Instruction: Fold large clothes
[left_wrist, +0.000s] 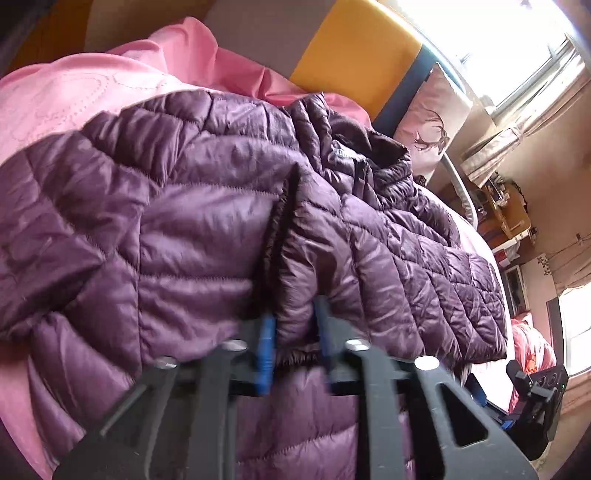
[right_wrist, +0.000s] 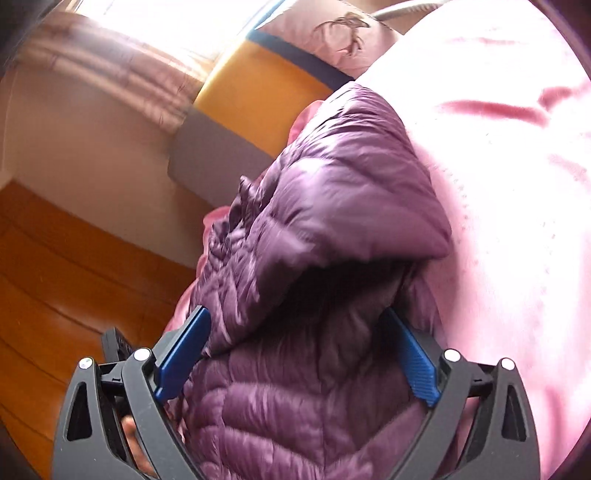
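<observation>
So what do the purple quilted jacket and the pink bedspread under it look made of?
Purple quilted jacket: looks like thin glossy nylon or polyester shell, padded; it shines and puffs between the stitch lines. Pink bedspread: matte woven fabric, perhaps cotton, with stitched loops.

Left gripper (left_wrist: 293, 343), right gripper (right_wrist: 295, 354): black frames, blue jaws, silver screws.

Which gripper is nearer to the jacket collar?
Left. The left gripper is clamped on a jacket fold just below the collar. The right gripper straddles puffy fabric; no collar shows there.
</observation>
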